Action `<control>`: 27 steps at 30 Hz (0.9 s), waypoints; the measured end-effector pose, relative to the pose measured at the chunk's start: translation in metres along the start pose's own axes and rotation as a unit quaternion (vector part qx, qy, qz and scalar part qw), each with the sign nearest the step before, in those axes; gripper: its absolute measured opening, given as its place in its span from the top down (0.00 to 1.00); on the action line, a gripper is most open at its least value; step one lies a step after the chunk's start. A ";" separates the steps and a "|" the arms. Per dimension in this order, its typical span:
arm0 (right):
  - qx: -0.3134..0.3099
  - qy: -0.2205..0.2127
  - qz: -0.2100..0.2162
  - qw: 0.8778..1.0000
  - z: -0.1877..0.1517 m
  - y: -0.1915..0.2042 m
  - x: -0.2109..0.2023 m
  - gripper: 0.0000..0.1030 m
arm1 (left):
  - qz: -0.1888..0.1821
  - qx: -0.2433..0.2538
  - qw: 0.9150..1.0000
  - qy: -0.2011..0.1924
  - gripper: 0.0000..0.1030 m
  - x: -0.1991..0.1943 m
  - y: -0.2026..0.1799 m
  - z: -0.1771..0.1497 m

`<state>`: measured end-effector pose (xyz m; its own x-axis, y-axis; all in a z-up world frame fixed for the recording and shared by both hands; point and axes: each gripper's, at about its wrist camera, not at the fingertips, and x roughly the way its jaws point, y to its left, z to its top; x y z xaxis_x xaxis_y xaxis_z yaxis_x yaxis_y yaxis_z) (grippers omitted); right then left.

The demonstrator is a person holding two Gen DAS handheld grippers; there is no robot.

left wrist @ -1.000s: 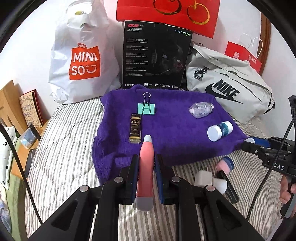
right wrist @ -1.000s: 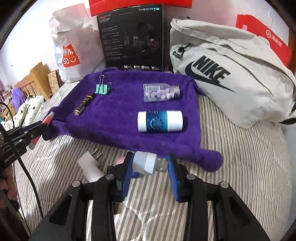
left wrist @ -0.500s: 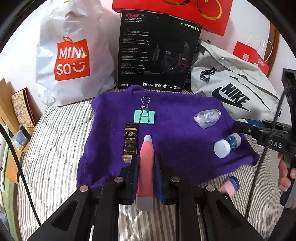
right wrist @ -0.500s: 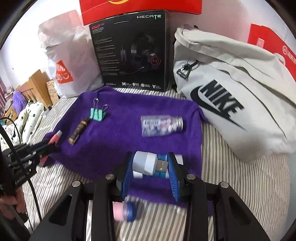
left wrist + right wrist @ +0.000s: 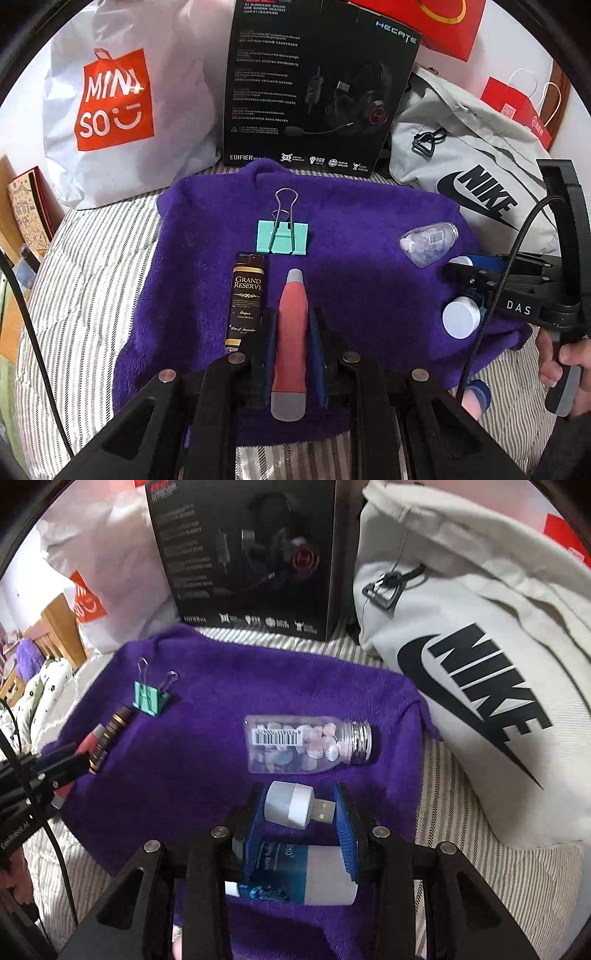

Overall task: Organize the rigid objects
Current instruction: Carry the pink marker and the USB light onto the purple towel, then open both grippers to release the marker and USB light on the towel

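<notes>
The left gripper (image 5: 291, 343) pointed steeply down over the purple towel (image 5: 354, 229), its jaws clamped on a red tube (image 5: 290, 332) that lay along the fingers, grey tip forward. Just left of the tube lay a black stick (image 5: 246, 299) on the towel, and ahead of the tip a green binder clip (image 5: 283, 236). Off to its right, the right gripper (image 5: 301, 808) reached in sideways, a hand (image 5: 561, 365) wrapped round its handle. That gripper also tilted steeply down and was closed on a small white USB lamp (image 5: 291, 803) held crosswise, plug toward the right finger. Just ahead of the lamp lay a clear pill bottle (image 5: 306, 744) on its side, cap to the right; below the fingers lay a blue-and-white bottle (image 5: 314, 878). The towel was spread on a striped bed (image 5: 92, 266).
</notes>
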<state>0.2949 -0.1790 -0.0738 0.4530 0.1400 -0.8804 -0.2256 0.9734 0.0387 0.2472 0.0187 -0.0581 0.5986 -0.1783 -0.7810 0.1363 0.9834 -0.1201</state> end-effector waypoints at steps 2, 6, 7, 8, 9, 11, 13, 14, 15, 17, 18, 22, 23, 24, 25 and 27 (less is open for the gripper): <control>0.002 0.004 0.002 1.000 0.000 0.000 0.004 0.64 | -0.002 0.003 1.000 0.004 0.83 0.004 0.000 0.001; -0.004 0.019 -0.001 1.000 0.000 0.002 0.016 0.64 | -0.003 0.005 1.000 0.006 0.83 0.007 -0.001 0.003; -0.004 0.020 0.000 1.000 0.000 0.002 0.018 0.64 | -0.004 0.005 1.000 0.007 0.83 0.008 -0.001 0.004; -0.003 0.022 0.001 1.000 0.000 0.001 0.020 0.64 | -0.004 0.006 1.000 0.008 0.83 0.009 -0.001 0.004; -0.002 0.021 0.001 1.000 0.000 0.001 0.021 0.64 | -0.003 0.007 1.000 0.009 0.83 0.010 -0.002 0.004; -0.001 0.019 0.001 1.000 -0.001 0.001 0.021 0.64 | -0.001 0.007 1.000 0.011 0.83 0.013 -0.002 0.005; -0.004 0.018 -0.001 1.000 -0.001 0.003 0.021 0.64 | 0.001 0.006 1.000 0.012 0.83 0.016 -0.001 0.006; -0.006 0.017 -0.002 1.000 -0.001 0.003 0.021 0.64 | 0.001 0.004 1.000 0.014 0.83 0.018 0.000 0.007; -0.011 0.016 -0.003 1.000 -0.002 0.004 0.021 0.64 | 0.003 0.002 1.000 0.016 0.83 0.020 0.001 0.008; -0.011 0.015 0.003 1.000 -0.002 0.002 0.021 0.55 | 0.004 0.000 1.000 0.018 0.83 0.024 0.003 0.009; -0.008 0.015 0.017 1.000 -0.002 0.001 0.021 0.50 | 0.004 0.000 1.000 0.020 0.83 0.027 0.003 0.010; 0.009 -0.001 0.010 1.000 -0.006 -0.005 0.009 0.31 | 0.010 0.010 1.000 0.028 0.83 0.037 0.000 0.013; 0.012 -0.005 0.012 1.000 -0.006 -0.006 0.004 0.31 | 0.013 0.011 0.999 0.031 0.83 0.040 -0.001 0.013; 0.017 -0.007 0.012 1.000 -0.007 -0.007 0.000 0.31 | 0.016 0.014 0.999 0.029 0.83 0.041 -0.003 0.013; 0.022 -0.013 0.010 1.000 -0.009 -0.010 -0.005 0.31 | 0.020 0.018 0.999 0.028 0.83 0.041 -0.004 0.013; 0.024 -0.023 -0.002 0.999 -0.013 -0.012 -0.017 0.31 | 0.022 0.024 0.999 0.025 0.83 0.042 -0.007 0.013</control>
<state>0.2787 -0.1953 -0.0654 0.4936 0.1442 -0.8576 -0.1833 0.9813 0.0595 0.2815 0.0041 -0.0824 0.5641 -0.1314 -0.8152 0.1484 0.9873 -0.0565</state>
